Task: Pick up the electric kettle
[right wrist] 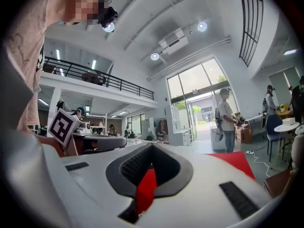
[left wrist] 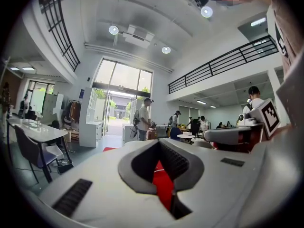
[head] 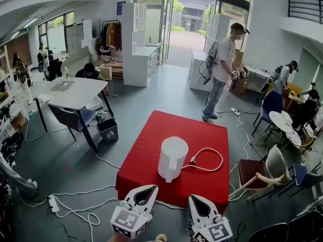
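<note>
In the head view the white electric kettle [head: 172,159] stands upright on the red-covered counter [head: 166,130], toward its near half, with its handle facing the camera. A white cord [head: 209,161] lies in a loop just to its right. A blue sign [head: 120,7] on the far wall is too small to read. The only other markings are the black-and-white square patterns on the left marker cube [head: 128,221] and the right marker cube [head: 217,232]. The left claw [head: 152,187] and the right claw [head: 192,197] sit at the counter's near edge. Both point toward the kettle but are apart from it, and neither touches anything. In the left gripper view the left claw [left wrist: 159,141] has its tips pressed together and pinches nothing; only the counter's red cloth [left wrist: 164,184] shows through the gap behind the tips. The right marker cube [left wrist: 268,115] shows its square pattern at the right, and a standing person [left wrist: 144,120] is well beyond. In the right gripper view the right claw [right wrist: 152,145] is likewise pressed together and empty, with red cloth [right wrist: 146,191] showing through its gap. The left marker cube [right wrist: 61,126] is at the left.
</note>
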Demonstrator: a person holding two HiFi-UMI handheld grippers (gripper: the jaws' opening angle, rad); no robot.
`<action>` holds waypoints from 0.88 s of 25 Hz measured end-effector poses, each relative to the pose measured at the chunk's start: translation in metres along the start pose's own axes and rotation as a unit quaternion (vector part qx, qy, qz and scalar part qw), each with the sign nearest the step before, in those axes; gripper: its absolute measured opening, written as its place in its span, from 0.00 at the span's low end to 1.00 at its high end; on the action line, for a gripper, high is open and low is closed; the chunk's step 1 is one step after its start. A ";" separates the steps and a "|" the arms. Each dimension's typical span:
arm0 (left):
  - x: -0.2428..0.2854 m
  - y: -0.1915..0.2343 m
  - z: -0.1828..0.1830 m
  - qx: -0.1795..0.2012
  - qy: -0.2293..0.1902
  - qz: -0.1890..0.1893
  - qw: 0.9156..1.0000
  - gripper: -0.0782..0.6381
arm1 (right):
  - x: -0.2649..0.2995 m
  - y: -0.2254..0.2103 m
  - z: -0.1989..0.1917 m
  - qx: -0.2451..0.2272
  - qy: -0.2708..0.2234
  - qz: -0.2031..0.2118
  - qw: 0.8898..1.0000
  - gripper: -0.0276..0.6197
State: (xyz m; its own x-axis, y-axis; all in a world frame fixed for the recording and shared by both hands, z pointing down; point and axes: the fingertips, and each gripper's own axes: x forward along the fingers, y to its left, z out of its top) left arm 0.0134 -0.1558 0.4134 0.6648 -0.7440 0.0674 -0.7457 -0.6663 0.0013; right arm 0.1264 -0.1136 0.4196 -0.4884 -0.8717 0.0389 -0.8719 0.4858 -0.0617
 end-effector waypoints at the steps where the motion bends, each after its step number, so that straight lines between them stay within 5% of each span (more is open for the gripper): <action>1: 0.005 0.002 0.001 0.000 -0.001 0.003 1.000 0.11 | 0.003 -0.004 0.000 -0.001 0.000 0.003 1.000 0.05; 9: 0.032 0.016 0.007 -0.026 0.010 0.009 1.000 0.11 | 0.038 -0.020 0.006 -0.004 0.002 0.026 1.000 0.05; 22: 0.088 0.063 0.008 -0.008 0.003 -0.004 1.000 0.11 | 0.092 -0.054 0.030 0.007 -0.042 0.019 0.999 0.05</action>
State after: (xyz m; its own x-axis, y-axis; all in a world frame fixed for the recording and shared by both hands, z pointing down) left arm 0.0253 -0.2634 0.4111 0.6707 -0.7382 0.0728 -0.7409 -0.6714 0.0183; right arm 0.1290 -0.2220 0.3968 -0.5154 -0.8556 -0.0478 -0.8523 0.5176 -0.0750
